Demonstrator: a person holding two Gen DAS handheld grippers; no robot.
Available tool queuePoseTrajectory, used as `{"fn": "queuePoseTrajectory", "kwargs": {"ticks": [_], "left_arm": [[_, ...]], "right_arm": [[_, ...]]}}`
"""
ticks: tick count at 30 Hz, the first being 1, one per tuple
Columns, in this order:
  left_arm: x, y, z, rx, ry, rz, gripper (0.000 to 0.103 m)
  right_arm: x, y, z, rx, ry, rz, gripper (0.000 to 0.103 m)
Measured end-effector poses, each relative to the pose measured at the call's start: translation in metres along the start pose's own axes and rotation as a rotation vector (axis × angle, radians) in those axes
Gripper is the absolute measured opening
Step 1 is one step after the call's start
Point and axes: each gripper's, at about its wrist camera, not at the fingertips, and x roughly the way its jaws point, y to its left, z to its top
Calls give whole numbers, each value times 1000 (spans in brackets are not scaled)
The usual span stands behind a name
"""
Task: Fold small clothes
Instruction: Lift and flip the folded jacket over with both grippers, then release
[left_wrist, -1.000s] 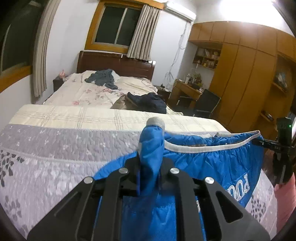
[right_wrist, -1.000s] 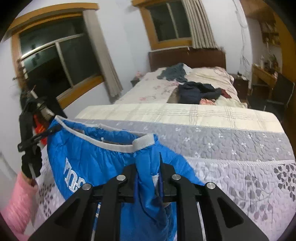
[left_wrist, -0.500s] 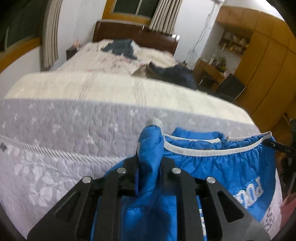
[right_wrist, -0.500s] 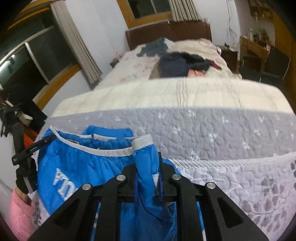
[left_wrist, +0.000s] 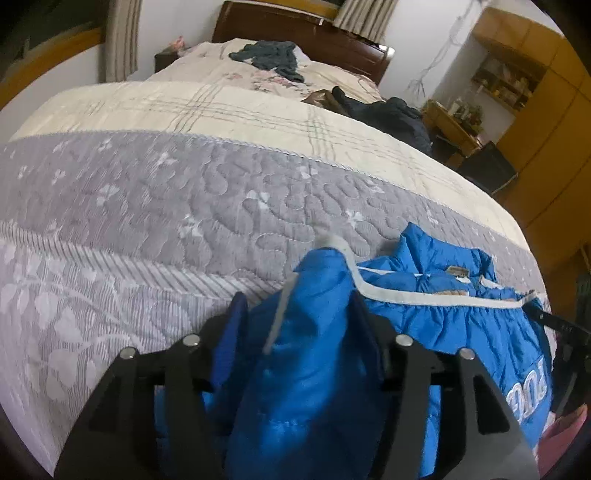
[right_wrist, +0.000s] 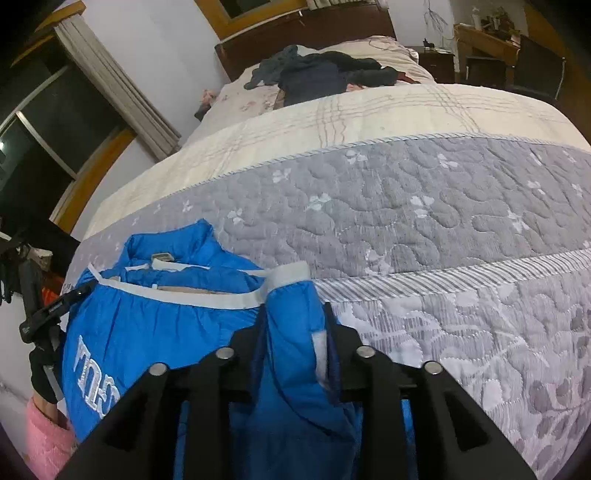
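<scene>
Both corners of the blue jacket (left_wrist: 461, 325) are pinched up along its white-trimmed hem, one per side, so the garment hangs spread between the two tools and can be laid flat on the bed (left_wrist: 184, 206). Its collar end already touches the grey quilt, near the bed's front edge. The left hand-held gripper (left_wrist: 314, 332) has its jaws fairly wide apart, with a thick bunch of padded fabric filling the gap, so I'd call it clamped on the jacket. The right hand-held gripper (right_wrist: 295, 332) is narrower, jaws pressed onto a fold of the same hem. Dark clothes (right_wrist: 325, 74) lie heaped well back toward the headboard, clear of the folding area. Lowering looks like the step in hand.
</scene>
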Motion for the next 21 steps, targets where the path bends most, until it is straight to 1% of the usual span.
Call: {"fn": "queuePoseTrajectory", "kwargs": {"ticks": [2, 3, 6, 9, 10, 12, 14, 16, 18, 21], "left_arm": [[-7, 1, 0, -11, -11, 10, 60], [-16, 2, -1, -18, -25, 15, 60], [-38, 4, -2, -43, -79, 15, 60], [-70, 4, -6, -61, -150, 5, 62], [-79, 2, -9, -62, -164, -2, 63], [-99, -7, -18, -46, -193, 8, 64], [-113, -17, -28, -27, -196, 27, 69], [-124, -29, -44, -14, -177, 34, 75], [-131, -42, -61, 12, -154, 36, 78], [-139, -60, -85, 71, -133, 58, 82]], "right_arm": [[-10, -1, -1, 4, -11, -7, 40], [-18, -2, -3, 10, -23, -2, 42], [-43, -5, -9, 21, -56, 41, 43], [-65, -6, -19, 18, -68, 57, 47], [-74, -6, -26, 12, -68, 56, 48], [-88, -5, -39, 3, -59, 58, 50], [-97, -5, -53, 2, -48, 67, 54], [-104, -6, -69, 12, -30, 73, 59], [-106, -6, -83, 20, -10, 69, 62], [-108, -6, -103, 20, 10, 68, 62]]}}
